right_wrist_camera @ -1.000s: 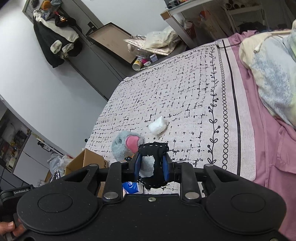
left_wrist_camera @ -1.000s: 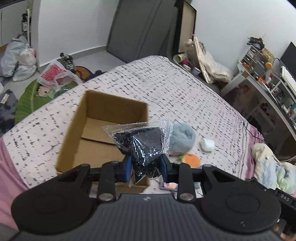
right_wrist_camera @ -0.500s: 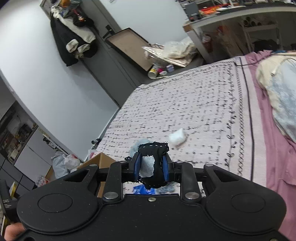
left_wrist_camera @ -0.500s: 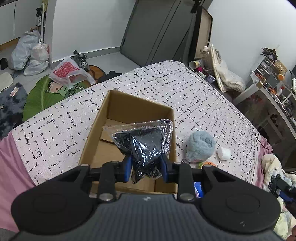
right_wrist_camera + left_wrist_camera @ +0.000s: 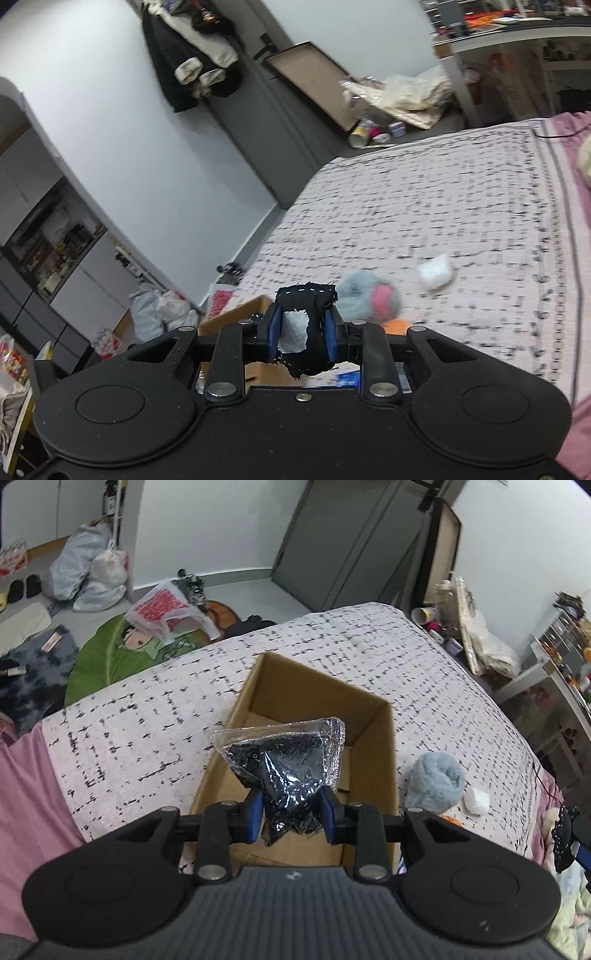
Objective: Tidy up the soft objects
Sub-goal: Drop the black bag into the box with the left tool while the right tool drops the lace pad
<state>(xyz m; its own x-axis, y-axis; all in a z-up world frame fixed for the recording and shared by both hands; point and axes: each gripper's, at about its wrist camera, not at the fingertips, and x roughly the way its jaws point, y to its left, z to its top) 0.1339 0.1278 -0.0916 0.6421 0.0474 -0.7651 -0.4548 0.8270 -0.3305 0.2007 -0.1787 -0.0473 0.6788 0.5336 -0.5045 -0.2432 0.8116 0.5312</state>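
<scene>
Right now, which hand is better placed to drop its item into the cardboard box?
Left. Its tongs hold the clear bag of dark fabric directly over the open cardboard box; the right tongs are off to the side.

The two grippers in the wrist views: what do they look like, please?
Both look alike. The left gripper and the right gripper each have a matte black body with two round discs, silver screws, and black fingers lined with blue pads. The left body has a ribbed grey centre. No cables or sleeves show.
</scene>
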